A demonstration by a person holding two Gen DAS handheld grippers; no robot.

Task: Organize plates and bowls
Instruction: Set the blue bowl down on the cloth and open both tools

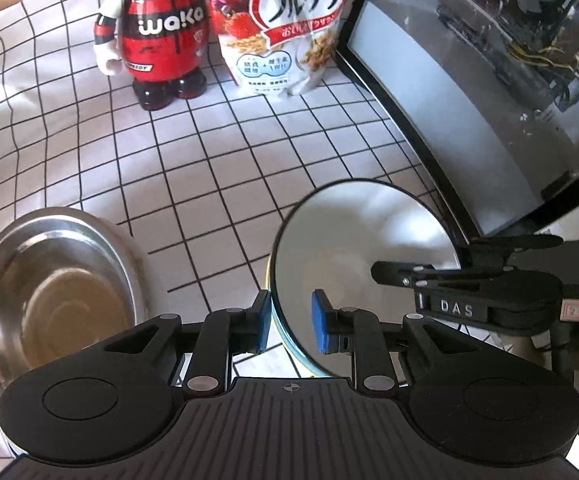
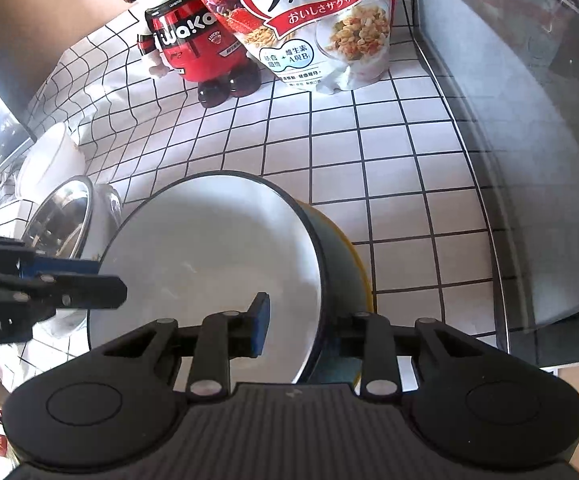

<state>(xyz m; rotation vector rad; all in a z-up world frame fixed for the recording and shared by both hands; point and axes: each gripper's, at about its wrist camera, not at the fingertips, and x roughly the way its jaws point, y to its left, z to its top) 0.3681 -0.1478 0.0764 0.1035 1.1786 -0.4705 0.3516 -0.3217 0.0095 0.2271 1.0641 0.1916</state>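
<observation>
A white enamel bowl (image 1: 361, 240) with a dark rim and a teal and yellow outside sits tilted over the checked tablecloth. My left gripper (image 1: 292, 322) is shut on its near rim, one blue pad outside and one inside. My right gripper (image 2: 305, 326) is shut on the bowl (image 2: 209, 248) at the opposite wall; its left pad (image 2: 261, 322) is inside and the other finger is hidden behind the wall. Each gripper shows in the other's view: the right gripper (image 1: 385, 272) and the left gripper (image 2: 109, 288). A steel bowl (image 1: 49, 292) rests just left of the white one.
At the back stand a red "waka" figure bottle (image 1: 161, 40) and a cereal bag (image 1: 289, 28). A dark-framed glass panel (image 1: 469, 92) borders the cloth on the right. A white container (image 2: 49, 160) sits behind the steel bowl (image 2: 65, 216).
</observation>
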